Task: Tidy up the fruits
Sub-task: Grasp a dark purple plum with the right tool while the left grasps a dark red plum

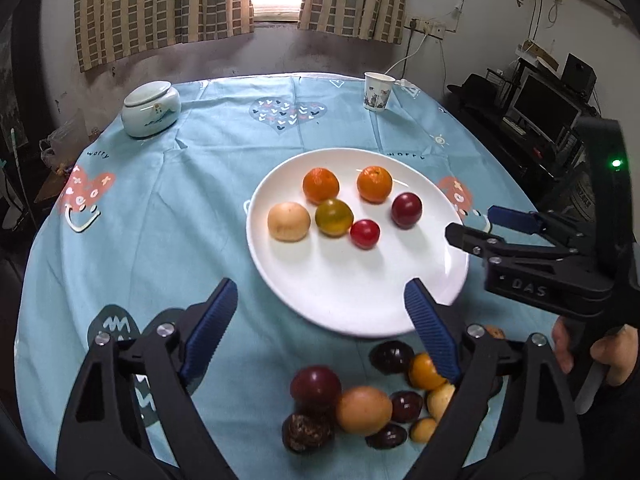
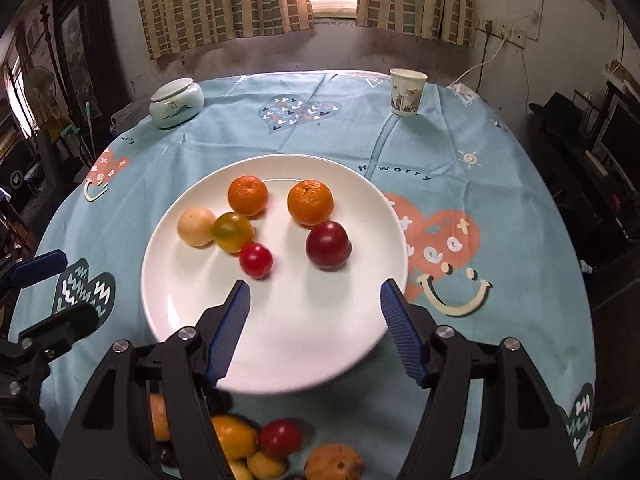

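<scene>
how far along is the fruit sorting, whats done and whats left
Done: six fruits sit on the white plate: two oranges, a pale fruit, a yellow-green one, a small red one and a dark red one.

In hand: nothing. The left tool and the right tool are both open and empty.

Left: a pile of loose fruit on the tablecloth in front of the plate.
</scene>
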A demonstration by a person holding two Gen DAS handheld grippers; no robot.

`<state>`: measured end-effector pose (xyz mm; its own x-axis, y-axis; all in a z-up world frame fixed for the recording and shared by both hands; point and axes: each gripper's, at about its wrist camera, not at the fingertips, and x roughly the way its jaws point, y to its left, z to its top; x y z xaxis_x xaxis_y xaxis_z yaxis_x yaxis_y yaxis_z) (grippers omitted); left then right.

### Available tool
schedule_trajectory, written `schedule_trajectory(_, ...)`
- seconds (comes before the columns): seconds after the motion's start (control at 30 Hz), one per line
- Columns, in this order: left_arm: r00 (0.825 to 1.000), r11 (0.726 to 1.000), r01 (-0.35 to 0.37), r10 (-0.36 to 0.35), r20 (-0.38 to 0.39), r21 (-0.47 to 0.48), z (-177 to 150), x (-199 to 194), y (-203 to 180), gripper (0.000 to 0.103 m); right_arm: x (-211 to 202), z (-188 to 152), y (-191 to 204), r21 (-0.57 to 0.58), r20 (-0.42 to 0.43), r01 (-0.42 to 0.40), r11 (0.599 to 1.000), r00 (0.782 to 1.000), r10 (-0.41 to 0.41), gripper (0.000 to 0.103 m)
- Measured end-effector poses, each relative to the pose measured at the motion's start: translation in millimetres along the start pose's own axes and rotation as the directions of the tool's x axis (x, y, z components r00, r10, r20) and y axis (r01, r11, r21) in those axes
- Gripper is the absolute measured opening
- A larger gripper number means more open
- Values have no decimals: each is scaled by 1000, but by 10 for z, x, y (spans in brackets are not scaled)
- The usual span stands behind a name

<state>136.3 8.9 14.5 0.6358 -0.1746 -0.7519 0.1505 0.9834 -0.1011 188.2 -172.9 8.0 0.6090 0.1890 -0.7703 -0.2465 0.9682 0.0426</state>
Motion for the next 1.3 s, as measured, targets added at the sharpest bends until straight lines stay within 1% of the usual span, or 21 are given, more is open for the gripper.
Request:
schedule_trajectory(0.03, 1000, 1000, -2, 2, 0, 5, -83, -38, 4, 91, -150, -95, 44, -11, 15, 4, 1000, 1000, -4, 80)
schedule_trajectory(0.07, 1000, 1000, -2, 2, 0, 8, -168, -74, 9, 93, -278, -195, 81, -15, 28, 14, 1000, 1000, -13, 94)
schedule_trajectory(0.1, 1000, 1000, -3, 3, 1, 9, -255, -107, 18, 95, -394, -293, 108, -16, 43, 28, 999, 999, -27, 102)
schedule_trajectory(0.17, 1000, 1000, 2, -2, -2, 5, -435, -161, 39, 97, -626, -535, 165, -21, 80, 62, 998, 995, -60, 102)
schedule_trajectory(0.27, 1000, 1000, 16, -16, -19, -12, -685, -203, 65, 97, -799, -857, 189, -11, 70, 78, 997, 995, -77, 102)
schedule_trajectory(0.37, 1000, 1000, 10, -11, -29, -18, -872, -225, 70, 97, -859, -1184, 191, 24, 41, 61, 998, 997, -62, 102)
schedule_trajectory(0.5, 999, 1000, -29, 29, -29, 11, -1069, -279, 10, 97, -752, -1503, 236, 37, -28, 64, 997, 998, -63, 102)
schedule_trajectory(0.57, 999, 999, -32, 33, -33, 27, -1122, -304, -27, 97, -712, -1602, 263, 53, -53, 45, 998, 998, -42, 102)
schedule_trajectory(0.67, 999, 998, -39, 41, -35, 39, -1175, -334, -56, 97, -736, -1680, 347, 56, -54, -27, 998, 998, 30, 102)
schedule_trajectory(0.7, 998, 998, -41, 42, -35, 39, -1190, -341, -57, 97, -754, -1684, 371, 54, -41, -63, 997, 997, 66, 100)
schedule_trajectory(0.73, 998, 998, -42, 43, -36, 37, -1204, -351, -52, 97, -771, -1691, 383, 57, -26, -88, 994, 996, 90, 94)
schedule_trajectory(0.8, 998, 999, -41, 42, -38, 31, -1223, -362, -29, 97, -754, -1704, 388, 63, -25, -118, 991, 992, 120, 57)
schedule_trajectory(0.83, 998, 999, -42, 43, -39, 27, -1232, -363, -18, 97, -710, -1707, 381, 69, -42, -123, 990, 991, 126, 52)
schedule_trajectory(0.87, 998, 999, -42, 43, -41, 26, -1241, -361, -10, 97, -659, -1711, 367, 78, -62, -124, 989, 990, 129, 48)
schedule_trajectory(0.93, 998, 999, -41, 42, -48, 27, -1260, -350, 2, 97, -566, -1726, 352, 90, -85, -117, 989, 989, 125, 48)
schedule_trajectory(1.03, 997, 999, -35, 37, -61, 24, -1275, -314, 19, 97, -468, -1729, 348, 95, -89, -90, 991, 991, 98, 48)
schedule_trajectory(1.07, 997, 999, -31, 32, -66, 22, -1281, -301, 20, 97, -422, -1715, 353, 94, -93, -87, 992, 991, 96, 45)
schedule_trajectory(1.1, 997, 999, -25, 27, -71, 21, -1278, -283, 17, 97, -368, -1705, 346, 93, -100, -90, 992, 990, 99, 37)
schedule_trajectory(1.13, 997, 1000, -18, 20, -78, 19, -1281, -263, 13, 97, -302, -1692, 351, 92, -110, -91, 992, 989, 101, 34)
schedule_trajectory(1.23, 996, 1000, 2, -1, -91, 13, -1296, -204, -19, 97, -197, -1636, 368, 74, -96, -54, 996, 993, 61, 31)
schedule_trajectory(1.3, 996, 1000, 6, -4, -92, 15, -1305, -168, -53, 97, -217, -1605, 363, 87, -85, -61, 994, 994, 68, 31)
